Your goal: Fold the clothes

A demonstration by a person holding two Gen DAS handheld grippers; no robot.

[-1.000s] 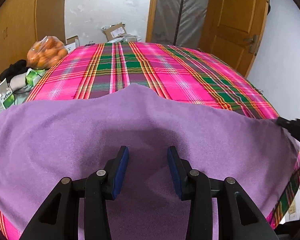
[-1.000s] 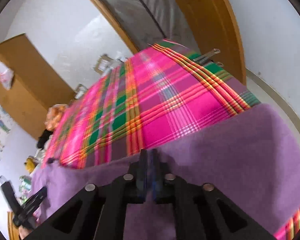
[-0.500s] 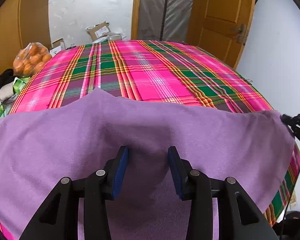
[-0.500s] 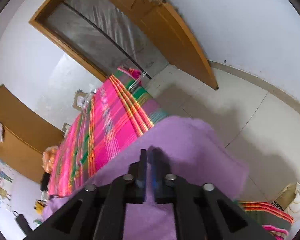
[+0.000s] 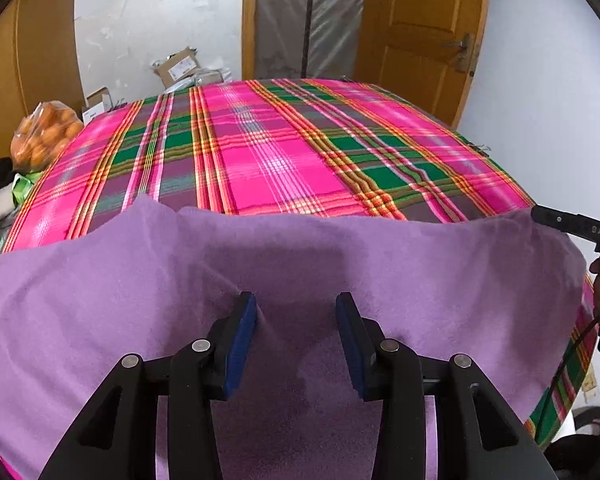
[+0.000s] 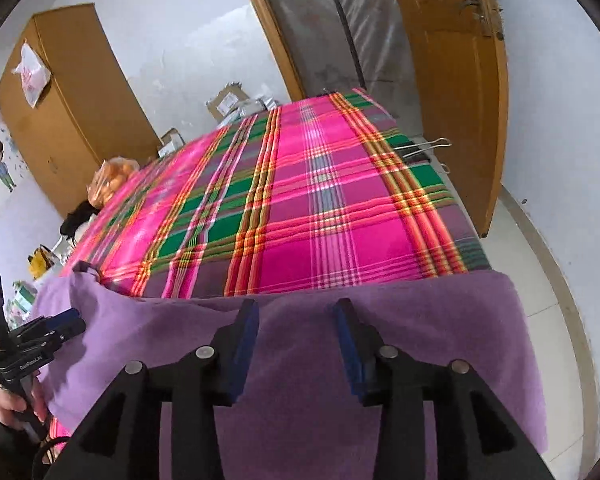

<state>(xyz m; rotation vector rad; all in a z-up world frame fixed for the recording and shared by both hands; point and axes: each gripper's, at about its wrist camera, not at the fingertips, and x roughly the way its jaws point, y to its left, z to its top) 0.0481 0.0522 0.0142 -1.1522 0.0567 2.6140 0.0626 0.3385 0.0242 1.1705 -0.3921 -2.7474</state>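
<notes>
Left gripper [image 5: 296, 336] at bottom centre of its frame, blue-padded fingers spread apart, nothing pinched, hovering over the purple fleece garment [image 5: 140, 300]. Right gripper [image 6: 296, 340] likewise at bottom centre of its view, fingers spread wide, nothing between them, purple cloth just under it. The garment lay across the lower half of both frames, draped over the near end of the desk covered in pink-green plaid cloth [image 5: 276, 152]; its far edge was uneven, with a raised bump at left in the left view. Plaid surface filled mid-frame beyond it. Clear bag of oranges [image 5: 44, 136] at left edge beside the desk. Cardboard boxes [image 5: 178, 66] at upper centre behind the desk. Brown wooden door [image 5: 420, 28] upper right. Metal binder clip [image 6: 422, 147] on the desk's right edge in the right view.
</notes>
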